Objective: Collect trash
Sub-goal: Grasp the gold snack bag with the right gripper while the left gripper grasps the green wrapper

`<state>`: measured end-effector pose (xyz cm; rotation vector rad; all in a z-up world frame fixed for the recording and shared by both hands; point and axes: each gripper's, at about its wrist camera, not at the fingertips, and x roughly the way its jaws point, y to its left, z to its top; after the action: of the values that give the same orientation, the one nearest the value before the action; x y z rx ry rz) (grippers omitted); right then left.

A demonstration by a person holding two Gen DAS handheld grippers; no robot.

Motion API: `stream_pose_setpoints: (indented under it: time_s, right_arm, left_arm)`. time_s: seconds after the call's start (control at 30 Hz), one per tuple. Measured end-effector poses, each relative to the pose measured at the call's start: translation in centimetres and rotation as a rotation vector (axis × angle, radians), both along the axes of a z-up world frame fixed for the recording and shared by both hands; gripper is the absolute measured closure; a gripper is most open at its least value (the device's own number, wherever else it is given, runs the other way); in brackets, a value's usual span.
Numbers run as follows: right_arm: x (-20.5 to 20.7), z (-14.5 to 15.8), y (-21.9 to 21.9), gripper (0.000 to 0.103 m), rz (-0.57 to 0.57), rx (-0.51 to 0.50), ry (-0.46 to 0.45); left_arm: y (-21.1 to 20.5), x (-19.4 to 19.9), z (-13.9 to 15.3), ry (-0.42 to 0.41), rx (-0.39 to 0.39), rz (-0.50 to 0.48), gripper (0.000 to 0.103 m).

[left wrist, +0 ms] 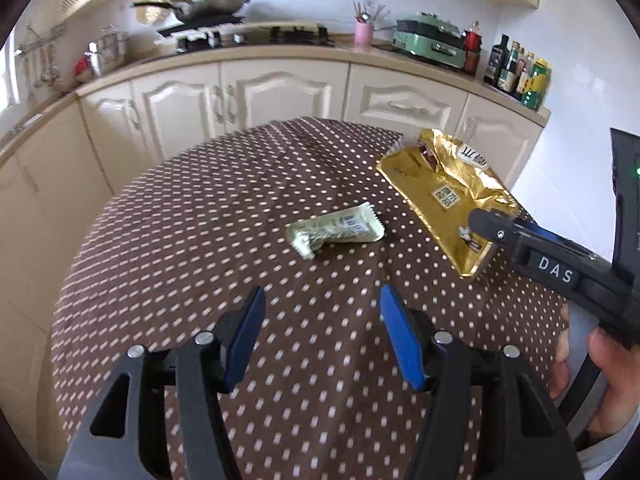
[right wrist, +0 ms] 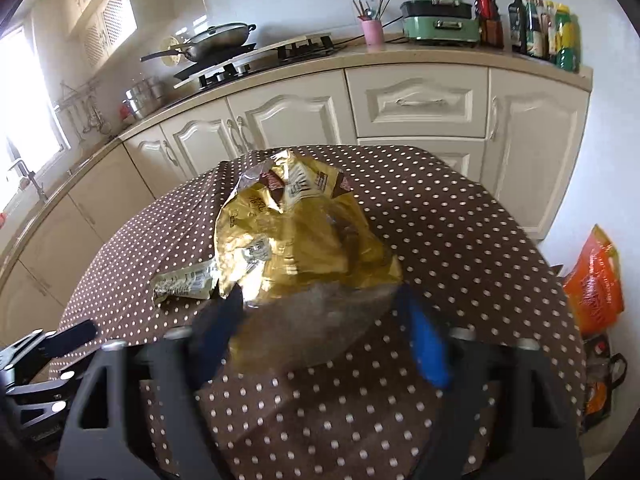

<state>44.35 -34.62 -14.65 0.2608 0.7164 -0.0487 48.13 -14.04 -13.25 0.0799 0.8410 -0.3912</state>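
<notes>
Left wrist view: your left gripper (left wrist: 322, 312) hovers above the dotted tablecloth (left wrist: 200, 240) with its blue pads wide apart and nothing between them. It points toward the pale snack wrapper (left wrist: 334, 234), which lies flat near the table's middle, apart from the fingers. That spacing reads as readiness: wide enough to straddle the wrapper's short side on approach.

Your right gripper (left wrist: 486, 222) reaches in from the right, its tip over the near corner of the gold foil bag (left wrist: 444, 188), which lies crumpled at the table's right side with its torn mouth facing the cabinets.

Right wrist view: the gold foil bag (right wrist: 296, 240) fills the space ahead, its near edge lying between the two pads. The fingers stand wide on either side; the frame is blurred there, so you cannot tell whether either pad touches the foil. No grip on it yet, by my judgement.

The pale snack wrapper (right wrist: 184, 282) sits just left of the bag, its end at the bag's edge.

An orange bag (right wrist: 596, 280) stands off the table at right, a possible place for the trash, though its use is not shown.
</notes>
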Motion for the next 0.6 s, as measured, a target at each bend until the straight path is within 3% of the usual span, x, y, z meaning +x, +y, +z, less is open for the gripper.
stream_pose_setpoints:
  time_s: [0.03, 0.07, 0.1, 0.5, 0.6]
  right_arm:
    - [0.2, -0.1, -0.1, 0.056, 0.003, 0.006, 0.004]
    - [0.5, -0.3, -0.2, 0.073, 0.012, 0.012, 0.008]
    - [0.6, -0.4, -0.2, 0.081, 0.015, 0.013, 0.014]
    - [1.0, 0.1, -0.8, 0.088, -0.008, 0.057, -0.029]
    - [1.1, 0.2, -0.6, 0.088, -0.003, 0.053, -0.029]
  left_arm:
    - [-0.2, 0.7, -0.2, 0.003, 0.003, 0.001, 0.044]
    - [-0.4, 1.5, -0.5, 0.005, 0.008, 0.005, 0.044]
    - [-0.6, 2.1, -0.8, 0.007, 0.008, 0.006, 0.044]
    - [-1.4, 7.1, -2.0, 0.076, -0.09, 0.052, 0.044]
    - [-1.9, 7.9, -2.6, 0.101, -0.081, 0.062, 0.045]
